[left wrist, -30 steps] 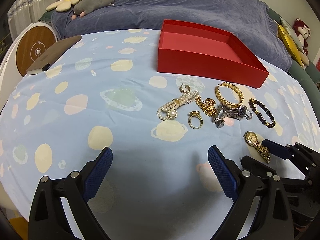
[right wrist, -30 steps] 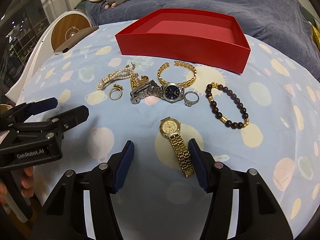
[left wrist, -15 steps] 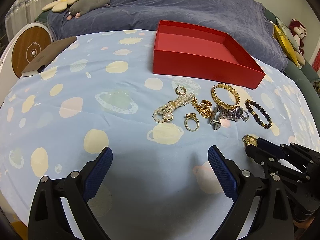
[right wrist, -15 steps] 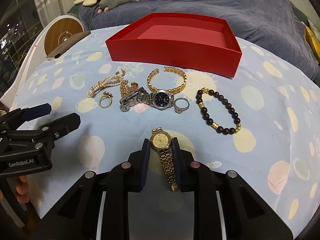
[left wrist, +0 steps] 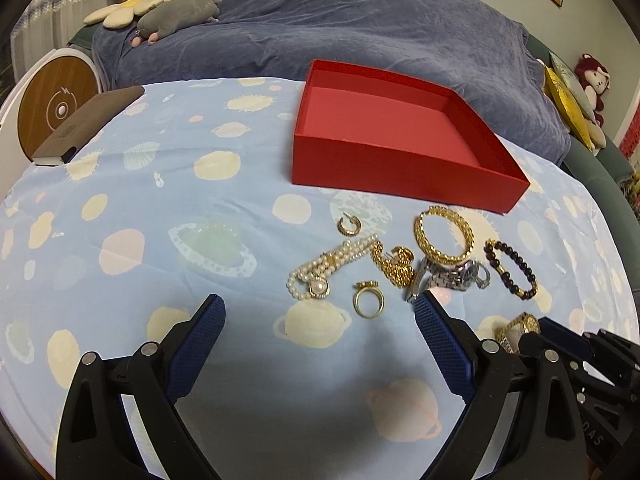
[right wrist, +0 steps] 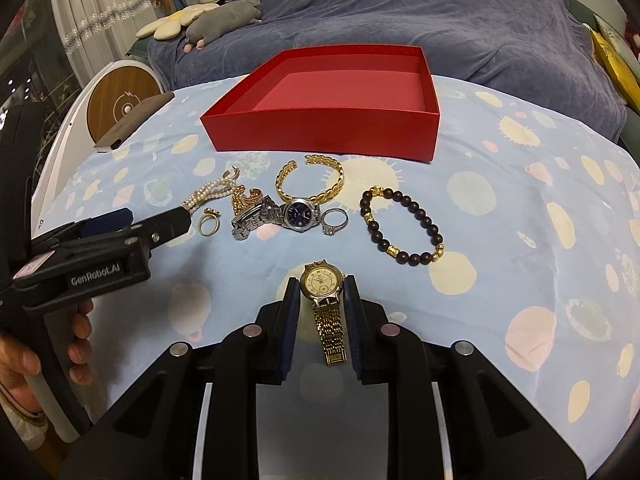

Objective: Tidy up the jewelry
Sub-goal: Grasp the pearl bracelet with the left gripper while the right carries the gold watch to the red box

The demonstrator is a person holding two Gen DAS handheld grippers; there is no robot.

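Note:
My right gripper is shut on the gold watch, its pads pressing the case and the strap hanging toward me. The watch and right gripper also show at the left wrist view's lower right. My left gripper is open and holds nothing, hovering just short of a pearl bracelet and a gold ring. Beyond them lie a gold bangle, a silver watch, a silver ring and a dark bead bracelet. The red box behind them holds nothing.
A light blue cloth with planet prints covers the table. A dark flat case and a round wooden disc sit at the far left. A bed with a blue blanket and plush toys lies behind. A person's hand holds the left gripper.
The right gripper's jaws have shut on the gold watch, which lay loose between them a second ago, and it has lifted slightly. The left gripper stays open and has barely moved.

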